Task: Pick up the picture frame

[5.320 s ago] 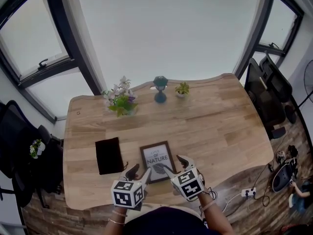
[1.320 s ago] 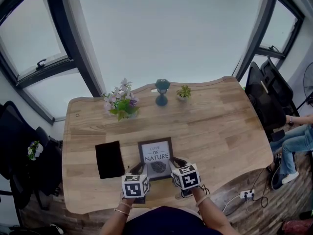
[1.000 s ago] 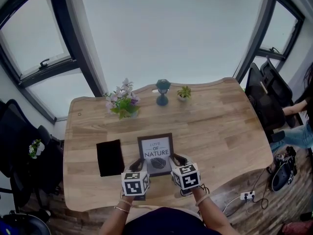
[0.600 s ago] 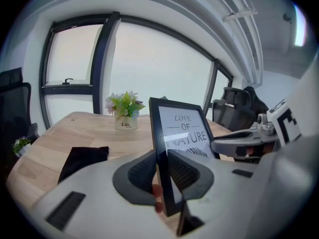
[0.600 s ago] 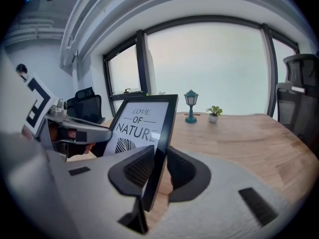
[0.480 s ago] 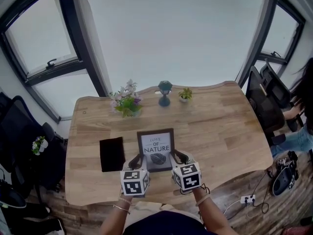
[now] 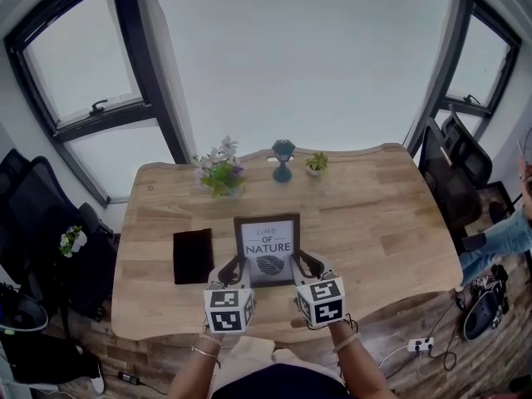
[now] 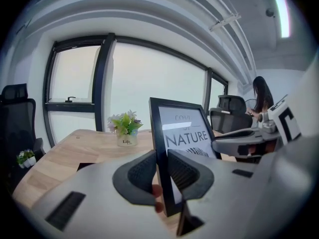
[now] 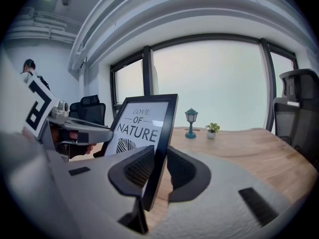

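Note:
The black picture frame (image 7: 267, 248) with a white print reading "LOVE OF NATURE" hangs above the wooden table (image 7: 374, 214), tilted up to face me. My left gripper (image 7: 231, 269) is shut on the frame's left edge near its bottom, and my right gripper (image 7: 304, 264) is shut on the right edge. In the left gripper view the frame (image 8: 179, 133) stands upright, its black border pinched between the two dark pads (image 8: 141, 172). In the right gripper view the frame (image 9: 144, 121) is likewise clamped by its right border between the pads (image 9: 181, 171).
A black rectangular pad (image 7: 193, 255) lies on the table left of the frame. A flower pot (image 7: 221, 171), a small teal lamp (image 7: 283, 160) and a tiny plant (image 7: 316, 164) stand along the far edge. Office chairs (image 7: 453, 173) stand at the right, and a person's legs show there.
Both grippers have risen together with the frame in them. The frame has lifted off the table and tipped up, so that its print faces me more squarely.

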`<act>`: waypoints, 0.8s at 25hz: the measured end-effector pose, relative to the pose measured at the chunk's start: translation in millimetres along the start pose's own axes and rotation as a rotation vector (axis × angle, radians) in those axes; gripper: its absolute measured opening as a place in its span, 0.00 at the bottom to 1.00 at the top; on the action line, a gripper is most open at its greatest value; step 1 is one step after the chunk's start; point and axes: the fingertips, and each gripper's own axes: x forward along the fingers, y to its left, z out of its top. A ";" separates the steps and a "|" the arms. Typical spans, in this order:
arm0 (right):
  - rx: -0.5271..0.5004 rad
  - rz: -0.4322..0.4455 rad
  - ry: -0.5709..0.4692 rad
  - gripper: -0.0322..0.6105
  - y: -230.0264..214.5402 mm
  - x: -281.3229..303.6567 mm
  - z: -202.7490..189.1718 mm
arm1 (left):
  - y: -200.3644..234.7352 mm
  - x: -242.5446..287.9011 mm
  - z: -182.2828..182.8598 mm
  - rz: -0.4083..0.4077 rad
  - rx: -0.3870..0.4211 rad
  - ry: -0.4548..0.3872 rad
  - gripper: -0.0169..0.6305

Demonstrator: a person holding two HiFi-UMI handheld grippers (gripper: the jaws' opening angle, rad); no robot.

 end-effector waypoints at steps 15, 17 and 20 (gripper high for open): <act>-0.056 -0.005 -0.149 0.17 3.0 -56.0 32.0 | -30.0 -44.6 31.3 0.040 0.054 -0.126 0.13; -0.059 -0.003 -0.163 0.17 3.6 -61.9 34.9 | -33.3 -50.7 34.2 0.047 0.061 -0.139 0.13; -0.063 0.002 -0.182 0.17 5.3 -70.8 39.3 | -37.5 -59.6 39.1 0.054 0.069 -0.157 0.13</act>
